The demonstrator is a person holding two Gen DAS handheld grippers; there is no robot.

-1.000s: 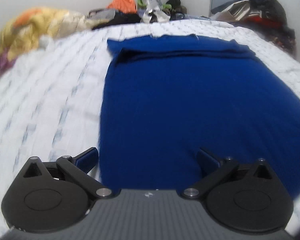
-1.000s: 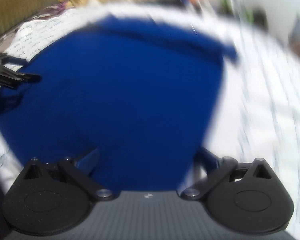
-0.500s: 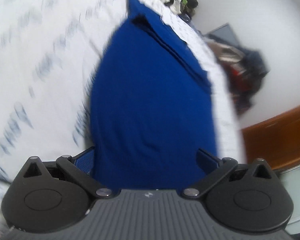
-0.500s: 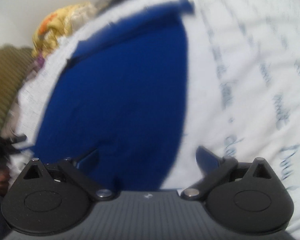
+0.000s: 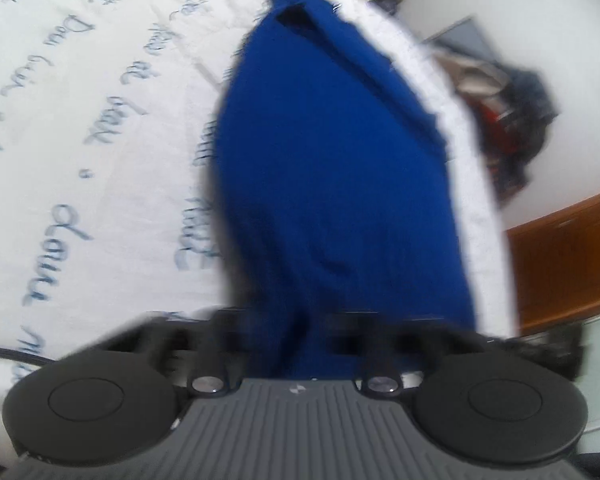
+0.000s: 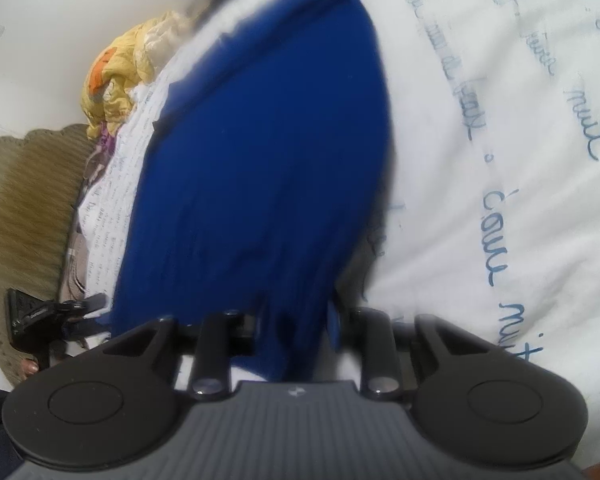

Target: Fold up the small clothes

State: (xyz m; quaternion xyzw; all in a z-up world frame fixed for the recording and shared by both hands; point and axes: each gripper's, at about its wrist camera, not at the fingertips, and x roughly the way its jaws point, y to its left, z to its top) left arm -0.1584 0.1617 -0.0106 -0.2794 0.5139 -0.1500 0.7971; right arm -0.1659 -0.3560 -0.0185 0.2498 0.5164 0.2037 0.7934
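At the bottom centre of the left wrist view, the left gripper (image 5: 296,344) has just closed its jaws onto the near edge of the blue garment (image 5: 332,168), with the cloth bunched between them. In the right wrist view the right gripper (image 6: 292,340) has likewise just clamped down on a pinch of the same hem at bottom centre, the fabric there gathered into small vertical pleats. The garment is a plain, deep blue piece lying spread on the white bedsheet (image 5: 100,120), which carries blue handwritten script; it runs from the jaws up toward the top of each frame, where a folded band crosses its far end. In the left view bare sheet fills the whole left half, while on the right the cloth lies close to the bed's edge, with a wooden board (image 5: 572,256) just past it. In the right view open sheet fills the right half, and at lower left the other gripper shows small and dark beside the cloth. Further off, a yellow bundle (image 6: 120,68) sits at upper left and a dark heap of clothes (image 5: 516,120) at upper right. The fingertips themselves are blurred and buried in the fabric.
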